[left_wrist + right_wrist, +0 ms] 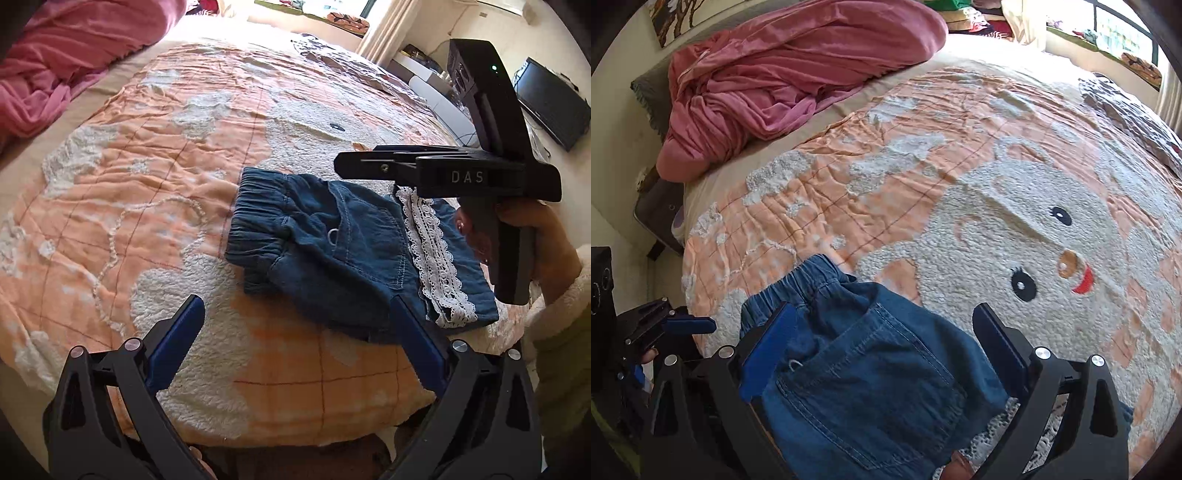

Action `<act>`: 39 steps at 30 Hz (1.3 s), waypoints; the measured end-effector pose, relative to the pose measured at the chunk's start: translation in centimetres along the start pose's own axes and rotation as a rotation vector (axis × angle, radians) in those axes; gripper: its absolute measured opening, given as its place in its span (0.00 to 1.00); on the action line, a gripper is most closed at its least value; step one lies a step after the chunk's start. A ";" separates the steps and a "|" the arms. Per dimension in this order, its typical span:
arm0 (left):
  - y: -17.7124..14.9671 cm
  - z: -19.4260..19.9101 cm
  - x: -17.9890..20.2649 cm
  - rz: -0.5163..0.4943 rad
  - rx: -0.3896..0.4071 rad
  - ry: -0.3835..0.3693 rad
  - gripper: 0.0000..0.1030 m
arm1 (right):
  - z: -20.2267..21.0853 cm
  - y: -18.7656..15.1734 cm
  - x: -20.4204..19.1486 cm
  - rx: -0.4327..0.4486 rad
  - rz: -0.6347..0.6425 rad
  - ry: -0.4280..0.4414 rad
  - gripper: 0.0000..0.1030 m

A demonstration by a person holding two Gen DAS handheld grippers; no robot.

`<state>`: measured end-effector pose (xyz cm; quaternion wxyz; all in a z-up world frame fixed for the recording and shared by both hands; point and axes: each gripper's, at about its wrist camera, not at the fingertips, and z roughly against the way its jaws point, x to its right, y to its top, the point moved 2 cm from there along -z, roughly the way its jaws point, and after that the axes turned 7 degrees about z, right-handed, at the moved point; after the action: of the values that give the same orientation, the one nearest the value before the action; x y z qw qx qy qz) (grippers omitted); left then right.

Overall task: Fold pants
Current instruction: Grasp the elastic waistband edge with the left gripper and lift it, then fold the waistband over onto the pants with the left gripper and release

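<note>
Both wrist views downward, near pants (332,251)

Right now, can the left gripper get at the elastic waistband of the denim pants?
Probably yes. The left gripper is open, and only bare blanket lies between it and the waistband. The right gripper hangs over the pocket side of the pants, away from that edge.

The bed (894,85) carries an orange and white blanket (886,177) with a rabbit face on it. The folded blue pants (332,251) lie on the blanket near the bed's near edge. A crumpled pink cover (798,74) lies at the far left corner.
</note>
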<state>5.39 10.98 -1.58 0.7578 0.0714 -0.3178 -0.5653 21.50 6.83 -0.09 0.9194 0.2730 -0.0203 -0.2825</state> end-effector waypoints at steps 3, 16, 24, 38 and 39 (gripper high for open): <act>-0.2 -0.6 -1.0 0.078 -0.028 -0.067 0.91 | -2.0 1.2 -1.0 -0.046 0.025 0.021 0.93; -0.2 -3.8 -1.7 0.294 -0.068 -0.193 0.91 | -9.9 3.0 -1.8 -0.211 -0.037 0.226 0.47; 0.2 -4.7 -1.7 0.336 -0.042 -0.220 0.91 | -7.1 2.8 -2.5 -0.124 0.025 0.237 0.28; 2.1 -4.8 3.6 0.218 -0.054 -0.279 0.38 | 2.3 0.9 2.6 0.094 -0.034 0.272 0.28; 2.1 -4.7 4.4 0.194 -0.049 -0.277 0.38 | 3.0 0.4 3.1 0.108 -0.036 0.271 0.28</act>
<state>10.47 6.59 -2.55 0.7594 -0.0564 -0.4107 -0.5015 23.74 4.05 2.28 0.8925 0.3580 0.0936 -0.2581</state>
